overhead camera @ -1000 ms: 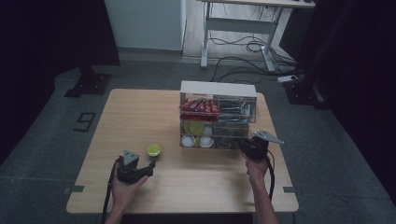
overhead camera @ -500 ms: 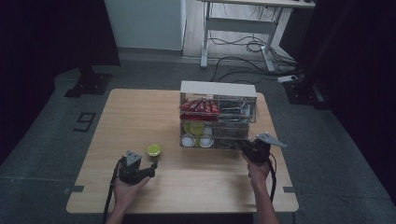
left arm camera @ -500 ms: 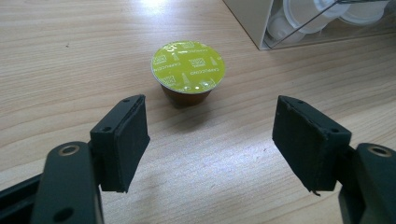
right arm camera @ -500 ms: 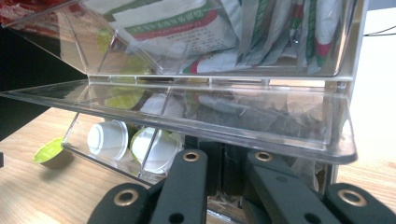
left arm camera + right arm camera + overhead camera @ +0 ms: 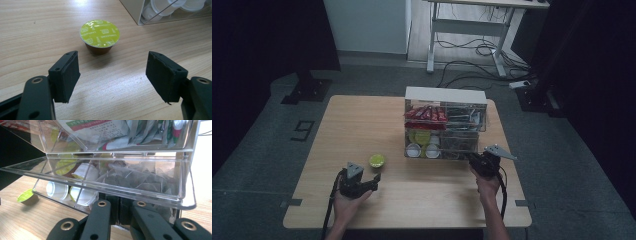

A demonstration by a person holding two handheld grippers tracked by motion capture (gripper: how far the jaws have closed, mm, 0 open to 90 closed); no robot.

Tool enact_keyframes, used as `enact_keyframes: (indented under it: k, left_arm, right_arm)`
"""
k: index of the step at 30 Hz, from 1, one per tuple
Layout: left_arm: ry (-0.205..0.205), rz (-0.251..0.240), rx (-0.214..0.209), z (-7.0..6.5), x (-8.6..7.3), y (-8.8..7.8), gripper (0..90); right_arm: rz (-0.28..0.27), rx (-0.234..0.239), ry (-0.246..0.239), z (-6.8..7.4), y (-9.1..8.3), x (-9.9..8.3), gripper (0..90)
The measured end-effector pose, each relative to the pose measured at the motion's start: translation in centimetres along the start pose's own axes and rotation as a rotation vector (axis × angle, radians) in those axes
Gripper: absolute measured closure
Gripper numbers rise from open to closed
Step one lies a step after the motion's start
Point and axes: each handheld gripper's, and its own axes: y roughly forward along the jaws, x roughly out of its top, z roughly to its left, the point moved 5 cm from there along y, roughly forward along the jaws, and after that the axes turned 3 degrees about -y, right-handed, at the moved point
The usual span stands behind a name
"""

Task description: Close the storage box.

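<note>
I am looking down on the pale wooden table [image 5: 362, 120], where the clear acrylic drawer organiser with a white top [image 5: 445, 125] is standing right of centre, holding red sachets, tea bags and white-based capsules. Its transparent bottom drawer [image 5: 120, 185] is sticking out toward me, and my right gripper [image 5: 479, 161] is sitting clenched on that drawer's front edge. My left gripper [image 5: 112, 75] is resting low over the table with its jaws spread and nothing between them. The small brown coffee capsule with a lime-green foil lid [image 5: 99, 36] is standing upright just beyond them, left of the organiser.
</note>
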Motion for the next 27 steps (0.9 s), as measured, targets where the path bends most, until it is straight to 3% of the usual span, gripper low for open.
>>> enact_keyframes:
  k: [27]
  left_arm:
    - [-0.013,0.008,0.009,0.9,-0.3,-0.1,27.3]
  right_arm:
    - [0.059,-0.006,-0.011,0.4,0.0,-2.0,89.4]
